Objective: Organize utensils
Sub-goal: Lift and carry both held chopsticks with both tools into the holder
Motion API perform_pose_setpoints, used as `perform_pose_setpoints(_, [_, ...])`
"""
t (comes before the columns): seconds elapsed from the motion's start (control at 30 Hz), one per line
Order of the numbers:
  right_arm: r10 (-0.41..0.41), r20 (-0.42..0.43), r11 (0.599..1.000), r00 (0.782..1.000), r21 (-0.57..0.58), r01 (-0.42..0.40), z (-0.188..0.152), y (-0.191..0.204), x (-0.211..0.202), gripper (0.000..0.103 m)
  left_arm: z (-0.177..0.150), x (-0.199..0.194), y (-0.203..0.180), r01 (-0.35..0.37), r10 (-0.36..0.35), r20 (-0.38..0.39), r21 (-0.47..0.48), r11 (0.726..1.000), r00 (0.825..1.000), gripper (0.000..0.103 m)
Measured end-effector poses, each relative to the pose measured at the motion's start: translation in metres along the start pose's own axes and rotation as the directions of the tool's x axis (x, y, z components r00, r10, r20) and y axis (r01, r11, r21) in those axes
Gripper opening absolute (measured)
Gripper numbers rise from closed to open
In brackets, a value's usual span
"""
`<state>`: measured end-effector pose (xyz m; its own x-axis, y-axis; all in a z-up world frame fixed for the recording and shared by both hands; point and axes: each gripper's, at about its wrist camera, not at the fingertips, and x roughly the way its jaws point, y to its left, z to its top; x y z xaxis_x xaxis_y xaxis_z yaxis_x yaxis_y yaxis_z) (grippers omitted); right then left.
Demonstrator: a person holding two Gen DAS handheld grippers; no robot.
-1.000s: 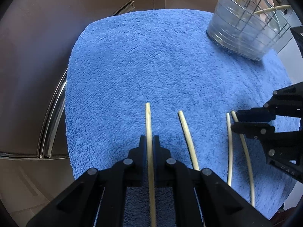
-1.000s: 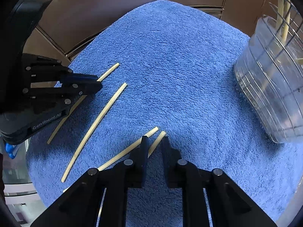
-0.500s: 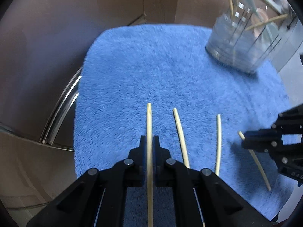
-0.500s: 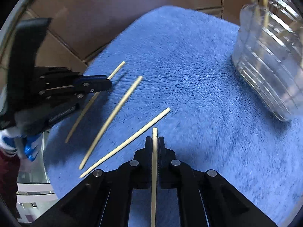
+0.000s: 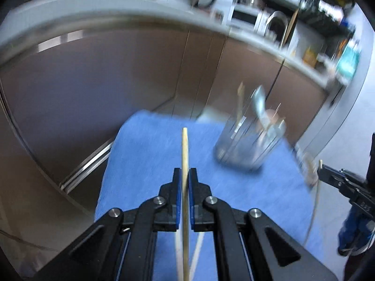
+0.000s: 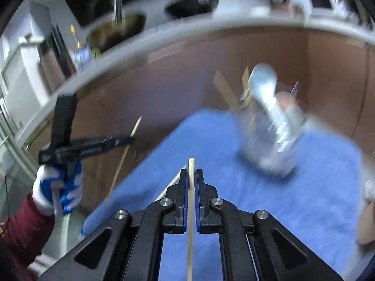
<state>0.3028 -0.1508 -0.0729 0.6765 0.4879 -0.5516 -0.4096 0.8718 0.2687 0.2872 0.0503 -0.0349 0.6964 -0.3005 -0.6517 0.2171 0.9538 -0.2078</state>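
Note:
My left gripper (image 5: 185,172) is shut on a pale wooden chopstick (image 5: 184,145), held in the air above the blue towel (image 5: 145,164). My right gripper (image 6: 192,173) is shut on a second chopstick (image 6: 191,166), also lifted off the towel (image 6: 269,210). Each gripper shows in the other's view: the right gripper (image 5: 328,175) at the right edge, the left gripper (image 6: 117,141) at the left, held by a gloved hand (image 6: 58,187). The wire utensil holder (image 5: 250,145) (image 6: 274,140) stands at the towel's far right, blurred, with a spoon (image 6: 262,84) and sticks in it. Two more chopsticks (image 5: 196,253) lie on the towel under my left gripper.
Brown cabinet fronts (image 5: 117,82) rise behind the towel. Above them runs a grey counter (image 6: 187,30) with a faucet and sink. The towel's left edge (image 5: 105,182) drops off beside a metal rail. Shelves with clutter (image 5: 328,23) fill the far right.
The right gripper shut on a chopstick. Both grippers rose off the towel with their chopsticks and tilted up, so the counter and the whole holder came into view.

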Motion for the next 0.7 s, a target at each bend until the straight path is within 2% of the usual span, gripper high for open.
perform_pose_setpoints(0.07, [-0.017,0.086,1.0,0.996,-0.005,0.018,0.018,-0.005,-0.021,0.005,0.016,-0.012,-0.014,0.028,-0.027,0.07,-0.012,1.0,0.997,0.004])
perform_pose_setpoints(0.17, [-0.054,0.223,0.998,0.973,-0.024,0.061,0.042,-0.009,-0.053,0.005,0.043,-0.026,-0.037,0.055,-0.052,0.173,-0.013,0.998,0.984,0.005])
perform_pose_setpoints(0.27, [-0.07,0.327,0.996,0.943,-0.03,0.085,0.061,-0.015,-0.067,0.005,0.069,-0.03,-0.06,0.094,-0.086,0.259,-0.019,0.995,0.962,0.004])
perform_pose_setpoints(0.3, [-0.074,0.356,0.995,0.931,-0.034,0.092,0.068,-0.018,-0.068,0.005,0.081,-0.029,-0.07,0.104,-0.095,0.297,-0.018,0.994,0.95,0.004])
perform_pose_setpoints(0.33, [-0.076,0.384,0.995,0.92,-0.035,0.097,0.074,-0.021,-0.068,0.005,0.087,-0.027,-0.074,0.099,-0.089,0.32,-0.014,0.995,0.943,0.004])
perform_pose_setpoints(0.5, [-0.088,0.479,0.99,0.873,-0.052,0.129,0.097,-0.033,-0.053,0.005,0.124,-0.001,-0.102,0.095,-0.077,0.446,-0.018,0.995,0.892,0.005])
perform_pose_setpoints(0.63, [-0.107,0.527,0.986,0.843,-0.053,0.158,0.11,-0.047,-0.033,0.005,0.14,0.027,-0.117,0.07,-0.051,0.5,-0.018,0.997,0.864,0.005])
perform_pose_setpoints(0.7, [-0.113,0.547,0.985,0.83,-0.049,0.166,0.114,-0.054,-0.028,0.005,0.143,0.042,-0.122,0.06,-0.042,0.512,-0.02,0.998,0.858,0.005])
